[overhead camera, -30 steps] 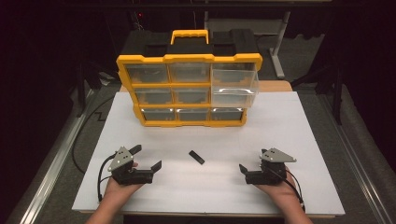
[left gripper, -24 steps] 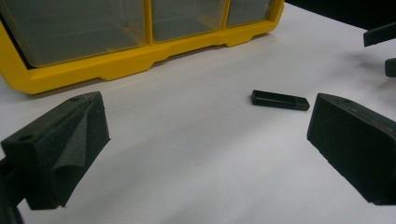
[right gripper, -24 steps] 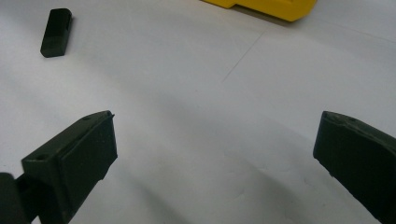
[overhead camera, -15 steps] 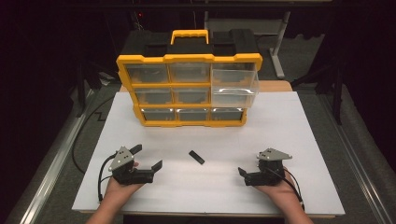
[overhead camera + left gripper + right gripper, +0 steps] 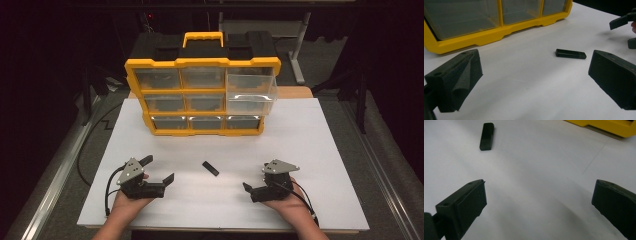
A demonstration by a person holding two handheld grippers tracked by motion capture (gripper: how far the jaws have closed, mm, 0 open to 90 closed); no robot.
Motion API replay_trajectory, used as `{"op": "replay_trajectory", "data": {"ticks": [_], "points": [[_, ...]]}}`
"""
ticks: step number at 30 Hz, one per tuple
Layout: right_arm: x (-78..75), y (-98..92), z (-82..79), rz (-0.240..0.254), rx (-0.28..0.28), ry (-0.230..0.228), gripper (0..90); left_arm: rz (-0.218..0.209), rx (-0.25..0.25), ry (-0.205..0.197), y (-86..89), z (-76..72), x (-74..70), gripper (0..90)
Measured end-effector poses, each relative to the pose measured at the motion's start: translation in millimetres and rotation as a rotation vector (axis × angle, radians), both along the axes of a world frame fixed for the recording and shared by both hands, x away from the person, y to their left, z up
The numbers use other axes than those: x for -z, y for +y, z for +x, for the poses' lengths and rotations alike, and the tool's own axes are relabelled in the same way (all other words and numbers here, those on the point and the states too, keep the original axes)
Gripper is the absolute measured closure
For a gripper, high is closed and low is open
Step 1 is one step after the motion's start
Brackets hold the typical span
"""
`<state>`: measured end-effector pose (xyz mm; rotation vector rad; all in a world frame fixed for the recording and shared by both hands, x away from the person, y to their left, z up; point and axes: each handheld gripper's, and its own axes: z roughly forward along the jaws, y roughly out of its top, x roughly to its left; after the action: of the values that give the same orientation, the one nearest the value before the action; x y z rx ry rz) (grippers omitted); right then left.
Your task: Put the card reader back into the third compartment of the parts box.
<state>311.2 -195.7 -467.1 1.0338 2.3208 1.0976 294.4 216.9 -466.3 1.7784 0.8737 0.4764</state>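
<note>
Right gripper (image 5: 256, 190) edged slightly inward; both open, empty. Left gripper (image 5: 159, 170) idle. Black stick (image 5: 210, 168) between them; approach, grasp next.

White table (image 5: 320, 130), dark surroundings

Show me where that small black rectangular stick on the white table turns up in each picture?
High view: small black rectangular stick at centre, between both grippers.
Left gripper view: right of centre.
Right gripper view: upper left.
Shared landmark: yellow plastic drawer organiser behind it.
</note>
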Motion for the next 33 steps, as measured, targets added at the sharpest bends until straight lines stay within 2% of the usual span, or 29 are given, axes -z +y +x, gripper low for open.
{"op": "replay_trajectory", "data": {"ticks": [5,7,16,21,24,27,33], "points": [[-1.4,7.8,0.0,0.014,-0.013,0.002,0.7,0.002,0.005,0.004,0.7,-1.0,0.6,0.3],[-0.8,17.6,1.7,0.008,-0.025,0.009,0.7,0.000,0.005,0.002,1.2,-0.7,0.5,0.3],[-0.4,33.8,8.1,0.005,-0.043,0.005,3.7,-0.008,0.006,-0.001,0.6,-0.7,0.2,0.3],[-0.1,43.3,14.4,0.008,-0.065,0.006,9.2,0.000,0.009,0.000,-0.6,-0.5,0.7,0.3],[-1.0,54.0,17.9,0.006,-0.090,0.003,15.9,0.005,0.013,0.002,-1.4,-0.2,1.1,0.3],[-0.7,59.5,20.2,0.006,-0.105,0.006,17.6,0.004,0.013,-0.001,-1.7,-0.3,1.2,0.3],[0.0,73.6,25.8,0.011,-0.131,0.013,26.9,0.001,0.012,-0.005,-1.4,-0.8,0.9,0.3]]}}
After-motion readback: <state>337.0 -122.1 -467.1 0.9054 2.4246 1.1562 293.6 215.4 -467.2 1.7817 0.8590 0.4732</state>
